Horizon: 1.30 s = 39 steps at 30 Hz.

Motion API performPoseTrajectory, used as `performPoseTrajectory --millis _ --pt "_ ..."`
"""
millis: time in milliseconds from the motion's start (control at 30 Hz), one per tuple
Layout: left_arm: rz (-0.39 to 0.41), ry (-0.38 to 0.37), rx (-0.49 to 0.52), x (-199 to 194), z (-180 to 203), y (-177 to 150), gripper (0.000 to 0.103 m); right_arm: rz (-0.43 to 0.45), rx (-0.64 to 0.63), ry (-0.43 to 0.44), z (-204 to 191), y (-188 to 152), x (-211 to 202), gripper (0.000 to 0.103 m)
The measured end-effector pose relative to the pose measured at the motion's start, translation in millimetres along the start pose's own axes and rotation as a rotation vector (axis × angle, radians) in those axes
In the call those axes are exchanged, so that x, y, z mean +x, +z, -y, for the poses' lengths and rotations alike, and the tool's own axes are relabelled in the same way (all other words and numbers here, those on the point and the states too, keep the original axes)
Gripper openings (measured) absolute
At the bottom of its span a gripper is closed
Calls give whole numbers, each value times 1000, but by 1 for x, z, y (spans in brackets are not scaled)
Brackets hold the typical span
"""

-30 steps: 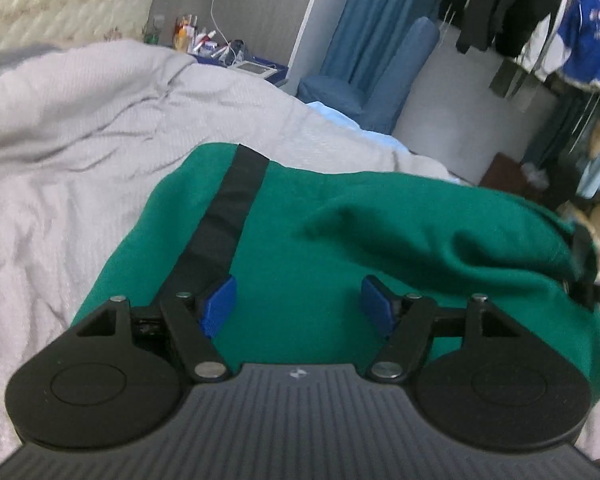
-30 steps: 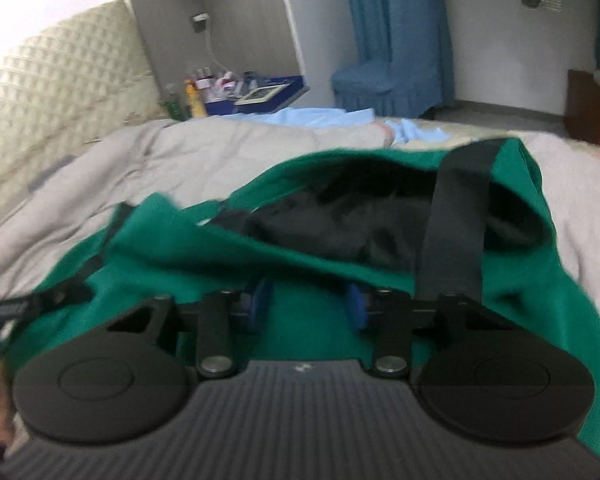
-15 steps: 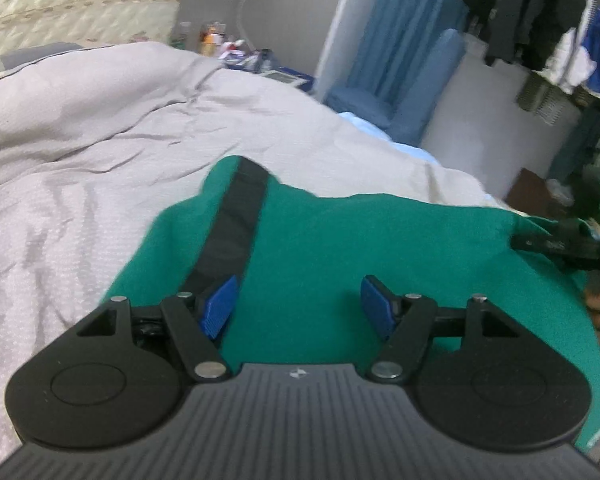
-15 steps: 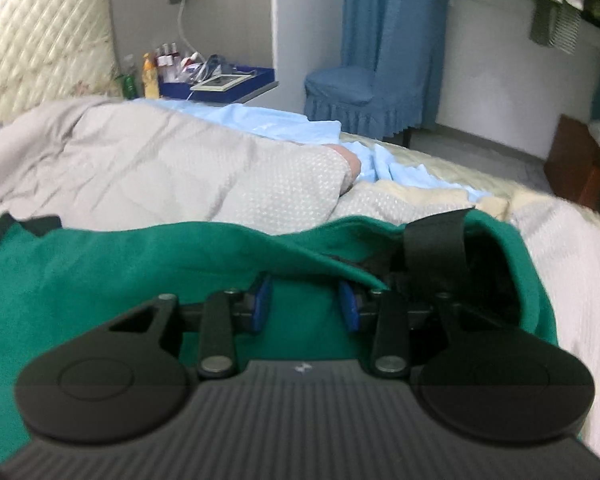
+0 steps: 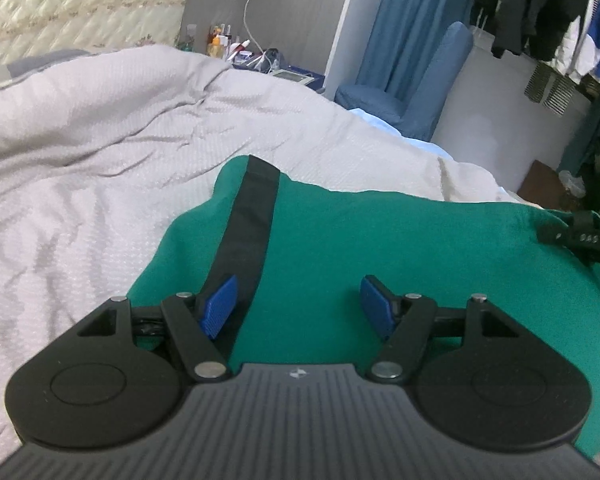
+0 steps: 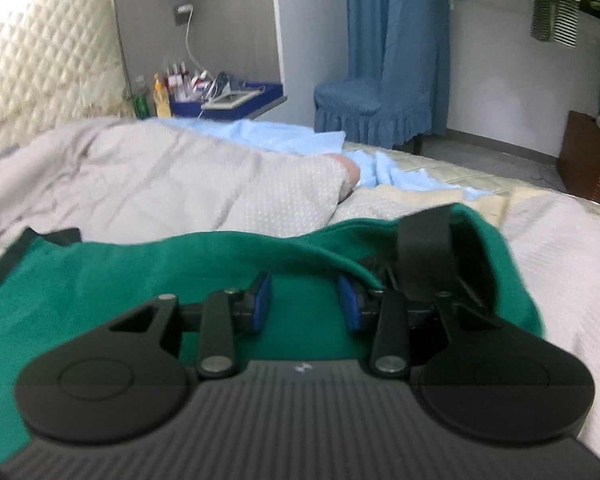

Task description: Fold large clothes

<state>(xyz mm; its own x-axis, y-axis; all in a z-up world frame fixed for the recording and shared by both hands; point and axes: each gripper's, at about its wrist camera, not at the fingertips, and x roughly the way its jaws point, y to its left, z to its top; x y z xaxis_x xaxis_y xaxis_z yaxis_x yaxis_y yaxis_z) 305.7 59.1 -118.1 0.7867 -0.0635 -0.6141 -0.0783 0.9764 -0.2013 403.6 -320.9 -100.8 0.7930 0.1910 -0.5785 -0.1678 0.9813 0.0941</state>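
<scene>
A large green garment (image 5: 380, 240) with a black stripe (image 5: 252, 216) lies spread on the grey quilt of the bed. My left gripper (image 5: 298, 304) is open just above it, its blue pads (image 5: 220, 306) wide apart, the left pad over the stripe. In the right wrist view the same green garment (image 6: 140, 268) lies flat on the left; its right end is bunched, with a black strap (image 6: 422, 240) and dark lining. My right gripper (image 6: 306, 306) hovers over a green fold with a clear gap between its pads. The right gripper's tip shows at the left wrist view's right edge (image 5: 576, 234).
The grey quilt (image 5: 100, 140) covers the bed to the left and beyond. A light blue sheet (image 6: 284, 140) lies past the garment. A blue chair (image 6: 380, 92), a cluttered bedside table (image 6: 220, 96) and hanging clothes (image 5: 540, 8) stand behind the bed.
The raised green fold has been laid down and the garment now lies flatter. My right gripper has moved right along it, and its jaws have opened a little. The left gripper stays open.
</scene>
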Motion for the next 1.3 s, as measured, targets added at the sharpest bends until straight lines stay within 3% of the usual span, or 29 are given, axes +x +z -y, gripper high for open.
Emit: performPoseTrajectory --millis 233,367,600,867,1033,1300 --pt "19 -55 -10 -43 1 -3 73 26 56 -92 8 -3 -45 41" --pt "35 -2 50 -57 5 -13 73 1 70 -172 14 -2 -42 41" --pt "-28 12 48 -34 -3 -19 73 -85 134 -98 43 -17 1 41" --pt "-54 13 -64 -2 -19 -11 73 -69 110 -134 36 -15 20 46" --pt "-20 23 -46 -25 -16 -11 73 -43 83 -141 30 -14 -9 45" --pt "60 -13 -45 -83 4 -14 73 62 152 -40 -4 -7 -88 46"
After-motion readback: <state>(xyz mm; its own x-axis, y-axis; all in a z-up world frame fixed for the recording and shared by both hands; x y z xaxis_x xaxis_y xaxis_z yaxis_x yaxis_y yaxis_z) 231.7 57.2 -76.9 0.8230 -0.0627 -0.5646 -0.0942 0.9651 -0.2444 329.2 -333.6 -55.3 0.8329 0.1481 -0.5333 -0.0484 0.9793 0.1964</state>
